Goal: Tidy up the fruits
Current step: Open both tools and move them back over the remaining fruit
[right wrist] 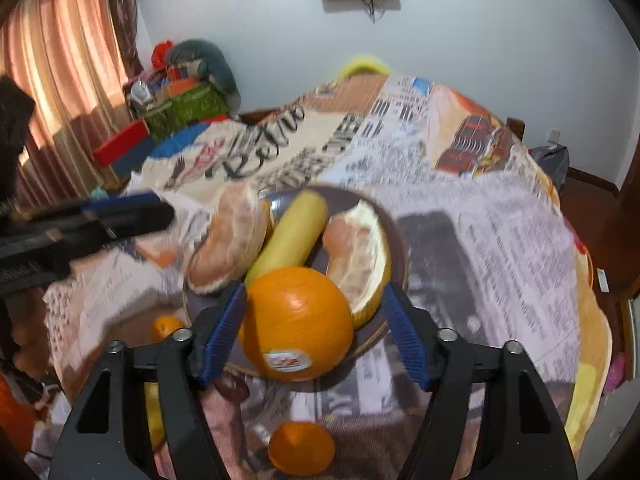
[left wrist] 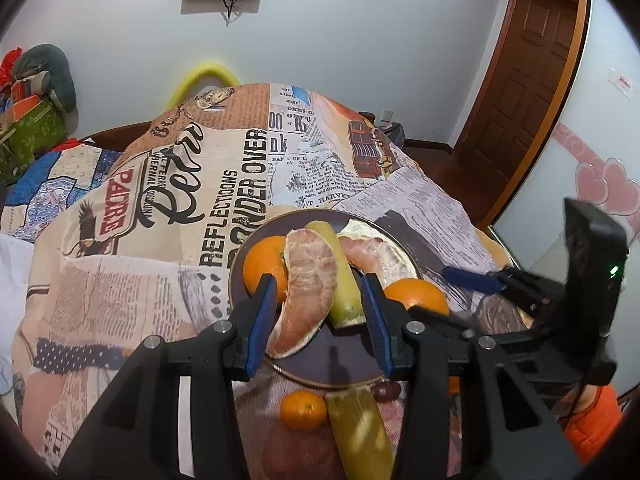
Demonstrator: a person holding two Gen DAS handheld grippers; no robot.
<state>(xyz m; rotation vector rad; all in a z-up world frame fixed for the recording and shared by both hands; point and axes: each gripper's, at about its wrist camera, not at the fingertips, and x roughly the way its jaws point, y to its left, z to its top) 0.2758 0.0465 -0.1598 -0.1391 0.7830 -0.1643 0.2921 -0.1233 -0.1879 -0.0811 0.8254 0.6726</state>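
Note:
A dark round plate (left wrist: pixel 344 364) on the newspaper-print cloth holds two oranges (left wrist: pixel 264 264), two peeled pomelo pieces (left wrist: pixel 308 280) and a green-yellow sugarcane piece (left wrist: pixel 340 272). My left gripper (left wrist: pixel 320 292) is open above the plate, its jaws on either side of a pomelo piece and the cane, touching neither. My right gripper (right wrist: pixel 316 300) is open around a big stickered orange (right wrist: pixel 296 320) at the plate's (right wrist: pixel 372 340) near edge. The left pad touches the orange; a gap shows on the right. It also shows in the left view (left wrist: pixel 472 280).
Off the plate lie a small mandarin (left wrist: pixel 302 410), another sugarcane piece (left wrist: pixel 360 436) and a dark date (left wrist: pixel 386 390). Another mandarin (right wrist: pixel 300 448) lies near my right gripper. Boxes and bags (right wrist: pixel 176 96) are piled far left. A wooden door (left wrist: pixel 516 80) stands right.

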